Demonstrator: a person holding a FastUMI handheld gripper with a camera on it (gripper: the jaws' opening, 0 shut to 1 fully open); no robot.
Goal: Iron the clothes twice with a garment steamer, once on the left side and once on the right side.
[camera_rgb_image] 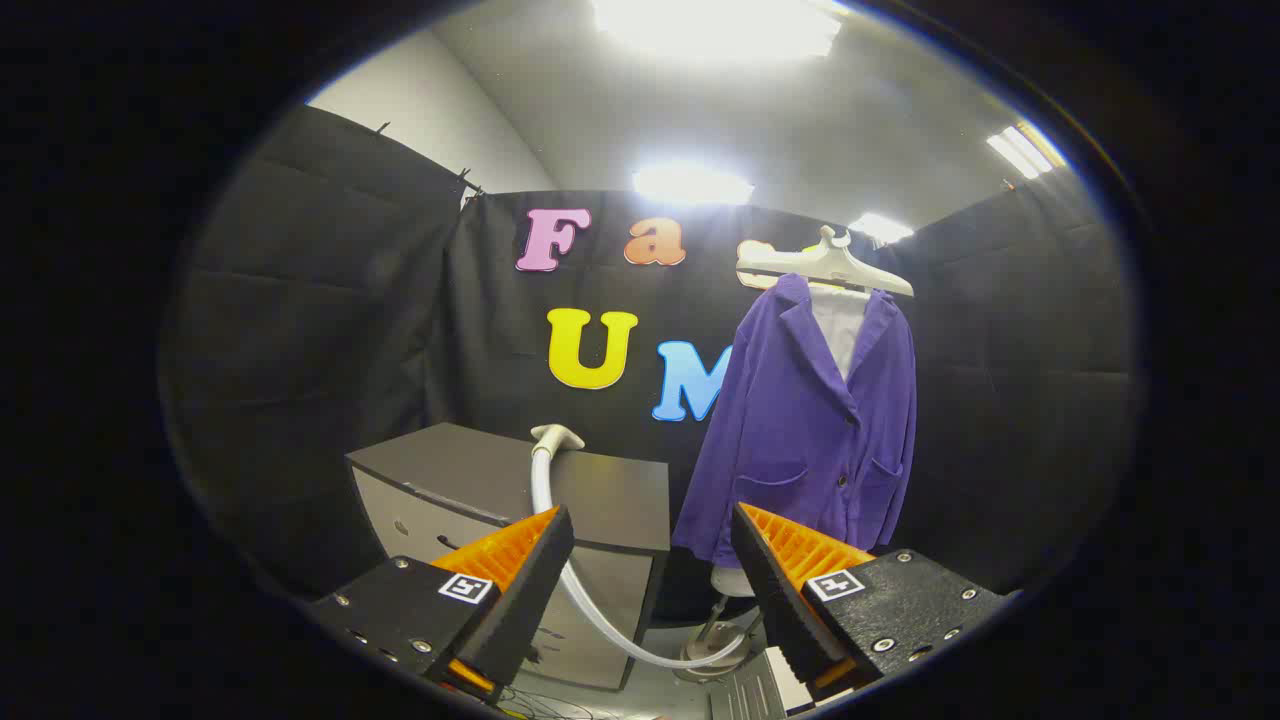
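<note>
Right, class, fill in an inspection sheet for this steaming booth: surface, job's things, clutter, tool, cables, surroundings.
Surface: grey cabinet, steamer head resting on its top.
Job's things: purple jacket on a white hanger; steamer hose curving down to a base near the floor.
Clutter: nothing seen.
Tool: open, holding nothing, jacket and cabinet beyond its fingers.
Cables: thin wires on the floor below the fingers.
Surroundings: black cloth walls, ceiling lights.

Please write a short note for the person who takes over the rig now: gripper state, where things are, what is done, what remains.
Gripper: open, fingers apart, holding nothing.
Steamer head lies on the grey cabinet, beyond the fingers; its hose curves down toward the base on the floor.
Purple jacket hangs on a white hanger, beside the cabinet.
Done: no sign of ironing, steamer not picked up.
Left: take the steamer, iron the left side, then the right.
</note>
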